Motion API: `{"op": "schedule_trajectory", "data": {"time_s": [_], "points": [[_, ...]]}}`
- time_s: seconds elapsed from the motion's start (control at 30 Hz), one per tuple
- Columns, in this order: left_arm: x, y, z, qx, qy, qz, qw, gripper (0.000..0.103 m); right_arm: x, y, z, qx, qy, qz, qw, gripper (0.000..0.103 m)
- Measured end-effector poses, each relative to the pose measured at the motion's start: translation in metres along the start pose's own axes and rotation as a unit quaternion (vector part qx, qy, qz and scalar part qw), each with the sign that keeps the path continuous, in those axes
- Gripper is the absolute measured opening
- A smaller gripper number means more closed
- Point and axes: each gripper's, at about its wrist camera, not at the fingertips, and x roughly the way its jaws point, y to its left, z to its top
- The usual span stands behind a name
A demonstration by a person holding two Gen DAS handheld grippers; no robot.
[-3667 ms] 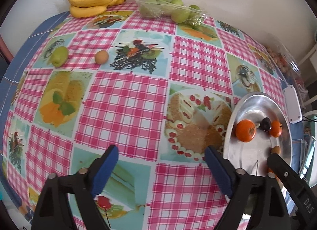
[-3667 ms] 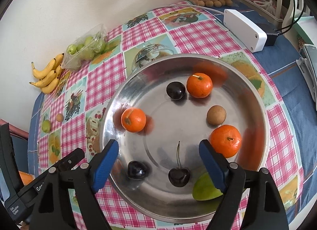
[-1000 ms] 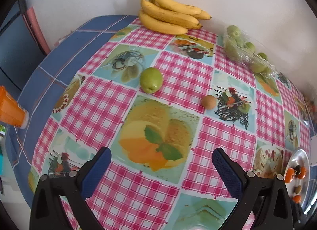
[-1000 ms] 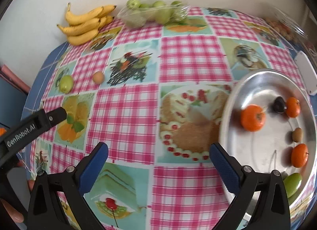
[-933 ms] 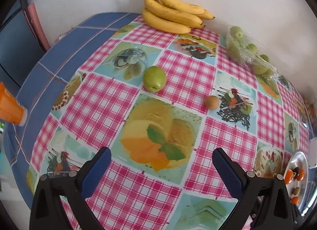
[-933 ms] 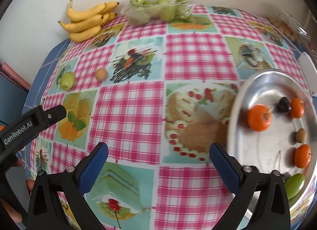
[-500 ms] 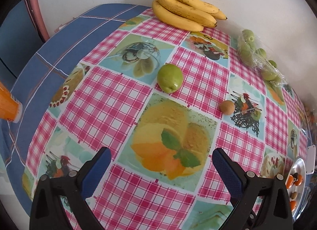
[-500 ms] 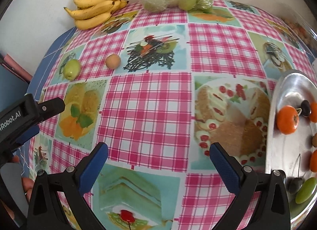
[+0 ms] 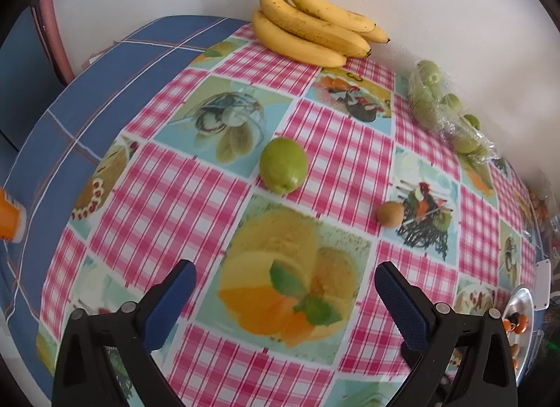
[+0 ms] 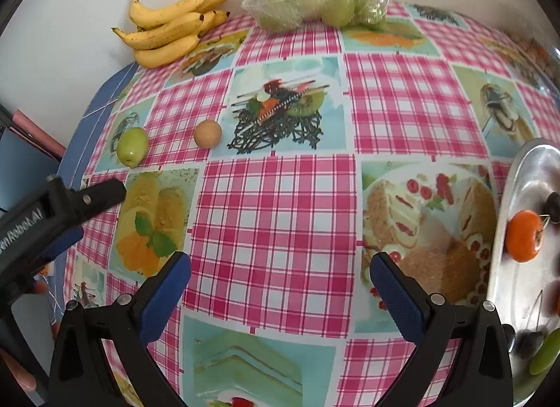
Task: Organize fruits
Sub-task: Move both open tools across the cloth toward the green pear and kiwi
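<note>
Glossy printed tablecloth [image 10: 276,204]; shiny metal tray [image 10: 507,218]; crinkled clear plastic bag [image 10: 315,7]; matt black gripper [image 9: 283,288] with textured blue pads [image 9: 402,305].

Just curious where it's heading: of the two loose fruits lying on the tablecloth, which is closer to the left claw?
The green fruit, larger and straight ahead of the open left claw. The small brown fruit lies further right.

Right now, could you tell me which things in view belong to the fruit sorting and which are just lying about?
Job: green fruit, small brown fruit, metal tray, bananas, bagged green fruit, open left tongs.

Lying about: orange cup, white box.
</note>
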Motion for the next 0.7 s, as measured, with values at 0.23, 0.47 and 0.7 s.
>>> {"op": "schedule_trajectory", "data": {"time_s": [0.23,0.47,0.7], "points": [[0.007,0.000,0.015,0.035,-0.004,0.002,0.9994,0.103,0.009,0.005,0.011,-0.017,0.013,-0.010,1.000,0.102],[0.020,-0.001,0.041,0.097,0.013,0.004,0.9952,0.103,0.009,0.015,0.039,-0.055,0.002,-0.013,0.998,0.102],[0.031,0.020,0.074,0.094,0.043,-0.016,0.9944,0.102,0.015,0.026,0.069,-0.089,0.000,-0.008,0.996,0.102]]}}
